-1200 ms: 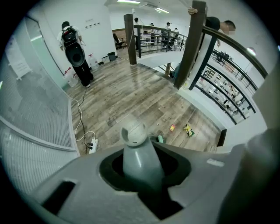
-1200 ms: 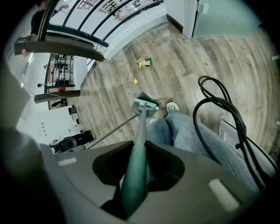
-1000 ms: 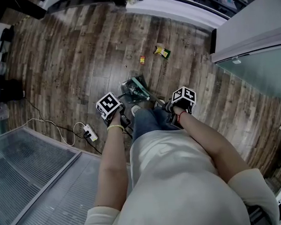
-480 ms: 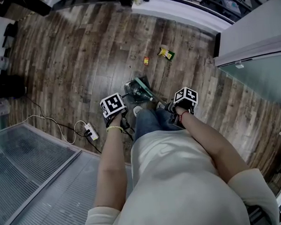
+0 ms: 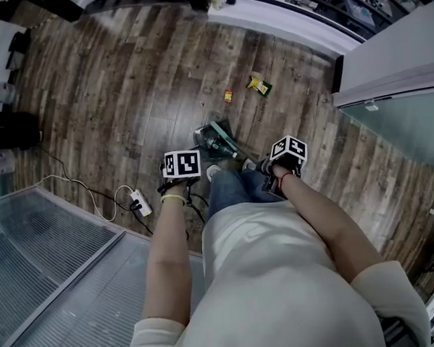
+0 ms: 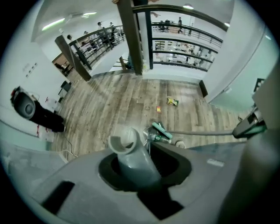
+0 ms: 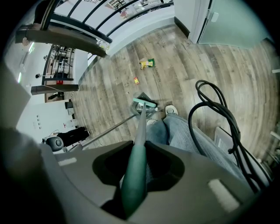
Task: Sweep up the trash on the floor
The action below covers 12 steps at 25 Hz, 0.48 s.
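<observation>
While your left gripper (image 6: 140, 173) clamps the dustpan handle (image 6: 129, 151) and your right gripper (image 7: 133, 183) pinches the broom handle (image 7: 141, 127), the wrapper (image 5: 259, 84) lies well ahead on the floor (image 5: 125, 80); a hard stroke may scatter it.

The person is wearing a white shirt (image 5: 280, 274), blue jeans (image 5: 236, 188), pale shoes (image 5: 212, 171), a yellow wristband (image 5: 176, 199) and a red wristband (image 5: 281, 177).

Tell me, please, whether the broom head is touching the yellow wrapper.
Apart. The head view shows bare floor between the broom head and the wrapper; the right gripper view shows the same gap.
</observation>
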Tool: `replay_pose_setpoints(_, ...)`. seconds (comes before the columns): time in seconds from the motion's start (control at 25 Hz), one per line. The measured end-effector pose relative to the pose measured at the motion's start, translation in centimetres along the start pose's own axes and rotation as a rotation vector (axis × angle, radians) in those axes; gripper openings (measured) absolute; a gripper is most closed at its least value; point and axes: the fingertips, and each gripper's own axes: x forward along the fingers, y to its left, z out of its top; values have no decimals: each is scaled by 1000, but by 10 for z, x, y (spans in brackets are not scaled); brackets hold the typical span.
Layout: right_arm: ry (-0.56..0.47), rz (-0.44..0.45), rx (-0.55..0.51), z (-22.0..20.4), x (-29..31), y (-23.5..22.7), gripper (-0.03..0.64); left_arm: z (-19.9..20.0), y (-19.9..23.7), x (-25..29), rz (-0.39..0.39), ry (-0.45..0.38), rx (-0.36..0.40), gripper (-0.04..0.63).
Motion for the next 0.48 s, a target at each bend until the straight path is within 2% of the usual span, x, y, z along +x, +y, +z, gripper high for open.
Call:
replay_pose_setpoints(0.08,1,0,0,0,0,1,97,1,2,0,-6,1,50,94)
replay_pose_setpoints(0.12,2,1,0,0,0,1,97,1,3,0,-12,-1,43,94)
replay_pose_setpoints(0.36,-1,3,-1,-1,1,0,97,8,15,0,-49,-58,-149,83)
replay_pose_setpoints(0.48,1,2,4,-1,1,3,97,9,20,-1,-64,-69,-180,83)
